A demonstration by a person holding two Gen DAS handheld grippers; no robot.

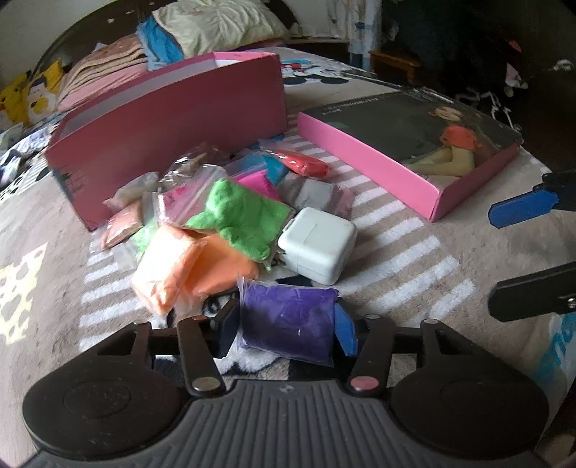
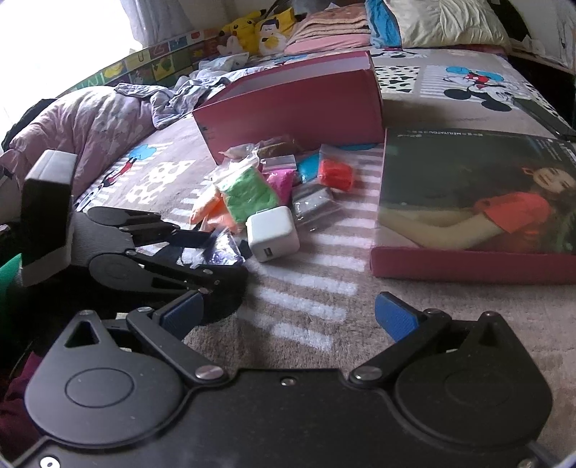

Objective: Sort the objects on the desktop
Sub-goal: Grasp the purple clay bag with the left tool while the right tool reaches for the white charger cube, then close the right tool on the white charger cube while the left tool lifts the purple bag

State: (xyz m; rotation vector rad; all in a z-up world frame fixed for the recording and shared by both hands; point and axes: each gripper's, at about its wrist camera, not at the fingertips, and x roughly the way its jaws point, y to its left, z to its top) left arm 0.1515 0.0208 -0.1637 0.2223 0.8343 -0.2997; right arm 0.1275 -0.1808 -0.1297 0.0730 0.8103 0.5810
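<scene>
A pile of small plastic bags of coloured clay lies on the bed cover: green (image 1: 237,216), orange (image 1: 187,266), pink (image 1: 255,180), grey (image 1: 313,192) and red (image 1: 304,163). A white charger block (image 1: 316,244) rests against the pile. My left gripper (image 1: 286,329) is shut on a purple clay bag (image 1: 288,316), one pad on each side of it. The same bag (image 2: 225,253) shows dimly at the left gripper (image 2: 216,248) in the right wrist view. My right gripper (image 2: 288,316) stands open over bare bed cover, nothing between its blue pads.
An open pink box (image 1: 172,136) stands behind the pile. Its lid (image 1: 396,169), printed with a picture, lies to the right. Pillows (image 1: 216,25), folded bedding and plush toys (image 2: 252,32) crowd the bed's far end. A crumpled purple quilt (image 2: 90,122) lies at left.
</scene>
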